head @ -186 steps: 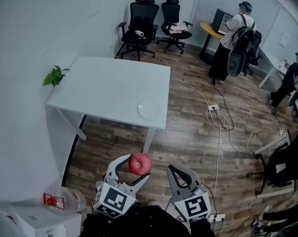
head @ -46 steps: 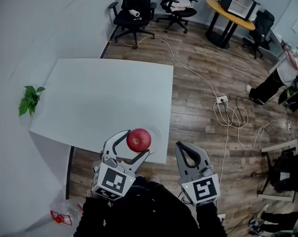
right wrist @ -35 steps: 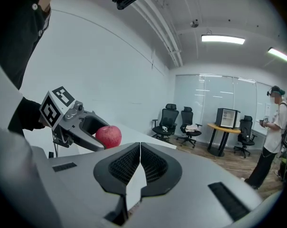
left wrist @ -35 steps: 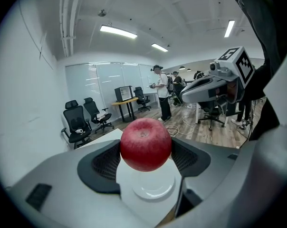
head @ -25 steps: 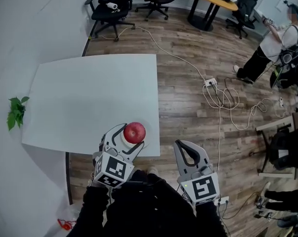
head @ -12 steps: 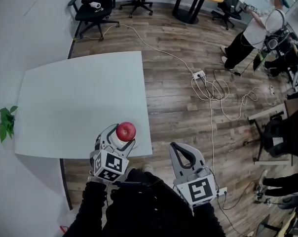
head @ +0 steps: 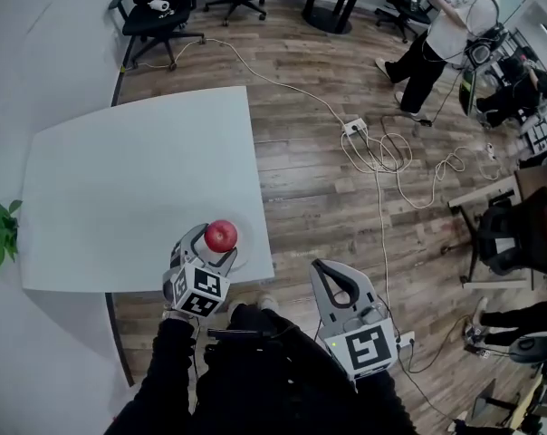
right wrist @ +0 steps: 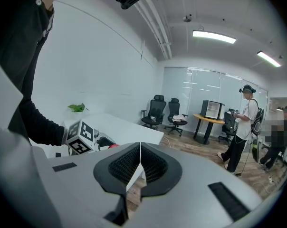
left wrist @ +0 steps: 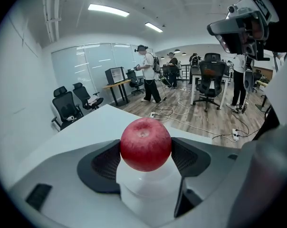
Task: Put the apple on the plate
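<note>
A red apple [head: 221,235] is held between the pads of my left gripper [head: 217,241], which is shut on it. It hangs right over the white plate [head: 241,254] at the near right corner of the white table [head: 119,188]. In the left gripper view the apple [left wrist: 146,144] sits just above the plate [left wrist: 148,186]; I cannot tell if they touch. My right gripper [head: 333,281] is shut and empty, off the table's near right edge over the wooden floor. Its closed jaws [right wrist: 140,158] point toward the table.
A small green plant [head: 2,232] hangs at the table's left edge. A power strip with looped cables [head: 382,152] lies on the floor to the right. Office chairs [head: 156,12] stand beyond the table. People [head: 436,34] stand at the far right.
I have come up to the table. My left gripper carried the apple from over the floor to over the plate at the table's corner. The right gripper stayed shut beside me.
</note>
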